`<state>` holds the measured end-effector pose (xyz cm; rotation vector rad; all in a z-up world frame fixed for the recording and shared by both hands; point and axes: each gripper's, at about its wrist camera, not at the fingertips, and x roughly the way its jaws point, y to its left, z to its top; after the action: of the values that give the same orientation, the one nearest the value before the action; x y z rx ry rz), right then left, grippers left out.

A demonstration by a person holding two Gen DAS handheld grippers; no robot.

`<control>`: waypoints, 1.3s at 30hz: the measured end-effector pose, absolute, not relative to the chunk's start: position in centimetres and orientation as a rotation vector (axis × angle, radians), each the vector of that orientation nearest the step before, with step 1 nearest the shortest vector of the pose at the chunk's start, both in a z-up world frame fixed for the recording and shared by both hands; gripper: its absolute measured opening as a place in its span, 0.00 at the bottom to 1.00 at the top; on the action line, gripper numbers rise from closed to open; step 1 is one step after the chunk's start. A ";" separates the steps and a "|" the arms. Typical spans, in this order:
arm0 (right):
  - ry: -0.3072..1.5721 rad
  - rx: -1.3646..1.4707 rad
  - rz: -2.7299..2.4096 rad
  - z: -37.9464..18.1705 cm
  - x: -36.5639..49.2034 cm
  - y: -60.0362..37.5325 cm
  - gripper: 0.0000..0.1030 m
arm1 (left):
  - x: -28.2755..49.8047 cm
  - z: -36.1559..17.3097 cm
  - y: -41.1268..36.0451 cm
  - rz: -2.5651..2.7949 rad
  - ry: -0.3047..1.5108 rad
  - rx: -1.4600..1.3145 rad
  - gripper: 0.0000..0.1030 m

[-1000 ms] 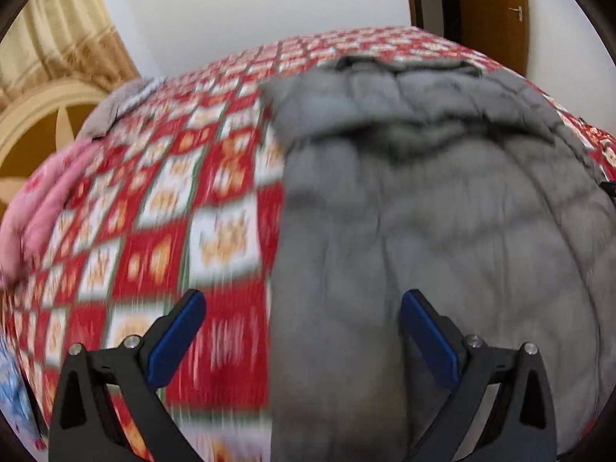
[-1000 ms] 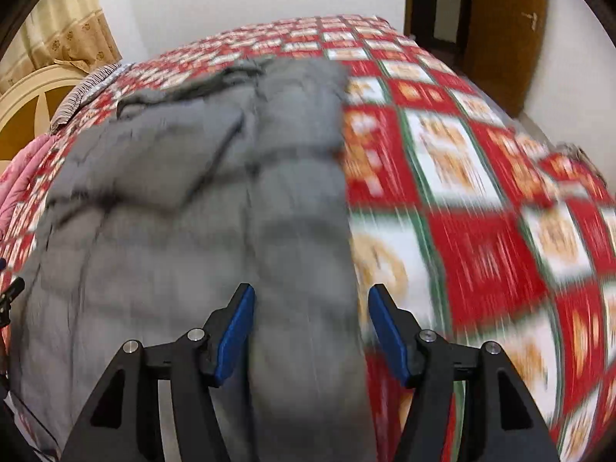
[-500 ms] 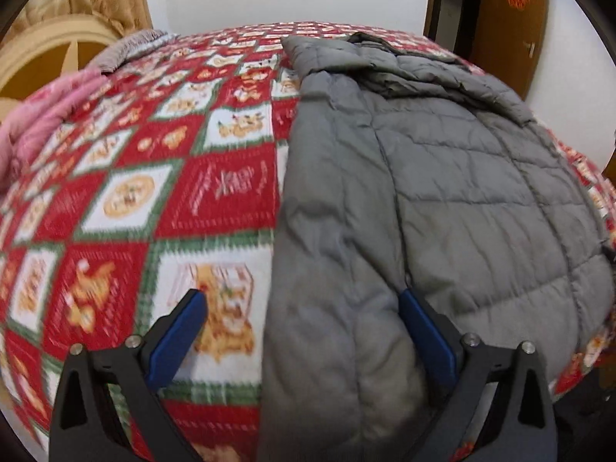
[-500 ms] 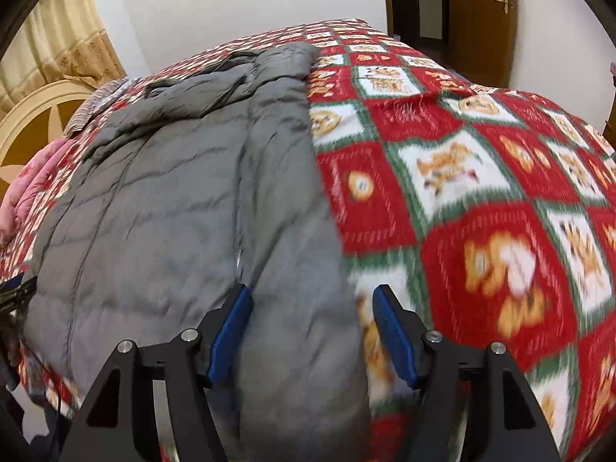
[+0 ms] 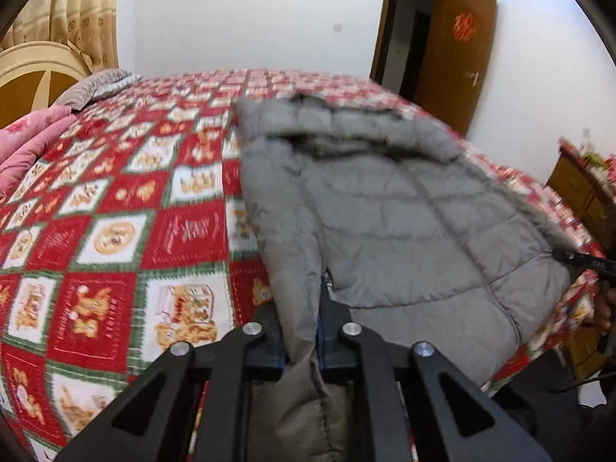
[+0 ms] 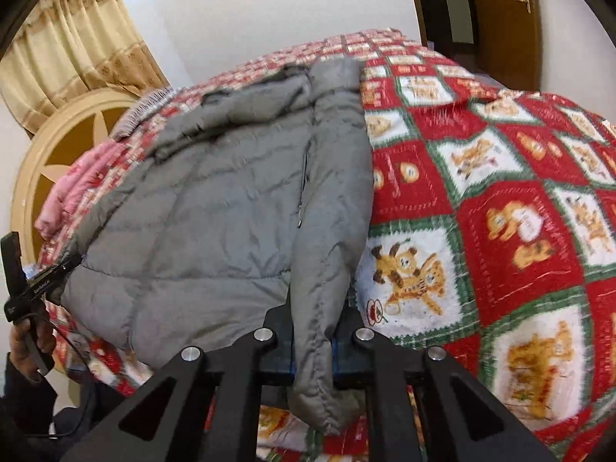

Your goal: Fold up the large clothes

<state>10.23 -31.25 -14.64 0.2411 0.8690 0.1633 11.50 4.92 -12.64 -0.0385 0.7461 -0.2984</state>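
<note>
Left hand-held gripper point(image 5: 301, 340), bottom centre of the left wrist view, is clamped on one sleeve cuff of the grey puffer jacket point(image 5: 385, 208); the jacket lies on the bed point(image 5: 115, 211), its long axis running away toward the upper centre, hood farthest; no writing is readable. Right hand-held gripper point(image 6: 313, 350), bottom centre of the right wrist view, is closing on the other cuff, pads pressing it; small white lettering on the other tool at the left edge is illegible.
</note>
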 end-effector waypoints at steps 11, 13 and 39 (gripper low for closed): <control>0.707 0.259 0.254 -4.4 0.5 -33.0 0.08 | 2.9 -4.6 7.8 -0.438 0.583 -0.080 0.10; 0.662 0.263 0.275 -2.5 -1.3 -33.2 0.08 | 3.1 -4.2 7.8 -0.420 0.575 -0.057 0.10; 0.724 0.299 -0.040 -9.4 33.1 -34.7 0.52 | 32.4 -10.5 3.3 0.014 0.654 0.021 0.90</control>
<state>33.07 -34.75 -9.37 0.2989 0.7243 -0.0402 32.35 3.33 -10.51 0.0208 0.6543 0.0135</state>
